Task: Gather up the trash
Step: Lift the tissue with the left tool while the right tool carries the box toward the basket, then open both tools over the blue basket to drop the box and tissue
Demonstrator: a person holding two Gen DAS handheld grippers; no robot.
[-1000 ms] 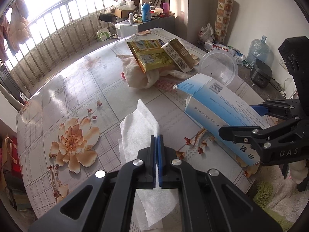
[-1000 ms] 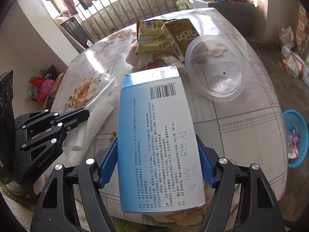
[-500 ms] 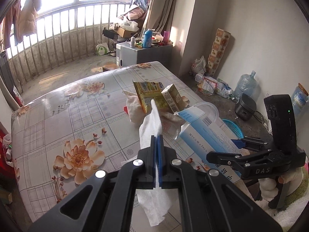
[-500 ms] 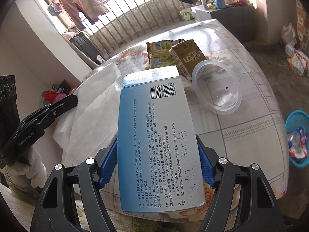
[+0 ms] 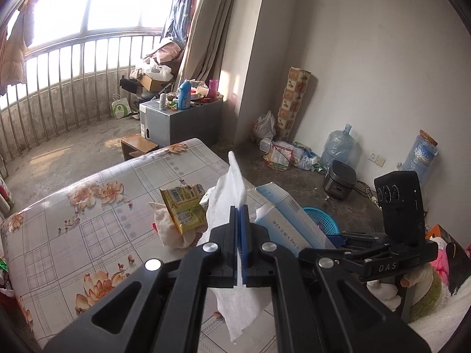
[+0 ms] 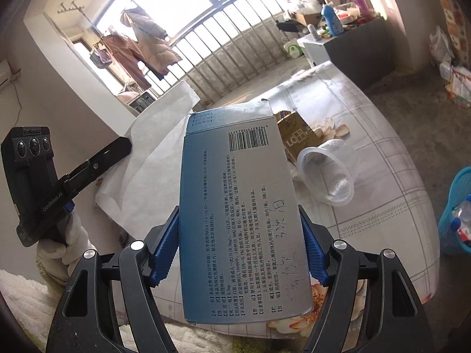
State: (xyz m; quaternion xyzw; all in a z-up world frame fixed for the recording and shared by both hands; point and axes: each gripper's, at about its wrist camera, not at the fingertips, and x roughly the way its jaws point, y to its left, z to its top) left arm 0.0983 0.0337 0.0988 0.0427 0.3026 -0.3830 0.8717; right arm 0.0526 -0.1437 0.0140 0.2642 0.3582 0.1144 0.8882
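Note:
My left gripper (image 5: 242,214) is shut on a white paper tissue (image 5: 232,182), which hangs lifted above the floral table (image 5: 88,235). My right gripper (image 6: 240,244) is shut on a blue medicine box (image 6: 238,206), its blue pads pressing both long sides, held up off the table. In the right wrist view the left gripper (image 6: 125,145) and the tissue (image 6: 153,150) are at the left. The box (image 5: 282,220) and the right gripper (image 5: 338,239) show at the right of the left wrist view. Left on the table: a yellow snack packet (image 5: 184,206), a crumpled cloth (image 5: 167,226), a brown carton (image 6: 298,138), a clear plastic tub (image 6: 326,173).
A blue trash basket (image 6: 454,211) with litter stands on the floor to the right of the table, also visible as a basket (image 5: 321,220) behind the box. Water jugs (image 5: 337,147), a rice cooker (image 5: 338,181) and bags line the wall. A gloved hand (image 6: 63,241) holds the left gripper.
Both grippers have risen from the table with their loads and tilted upward. The tissue now hangs free of the tabletop. The box is higher above the table.

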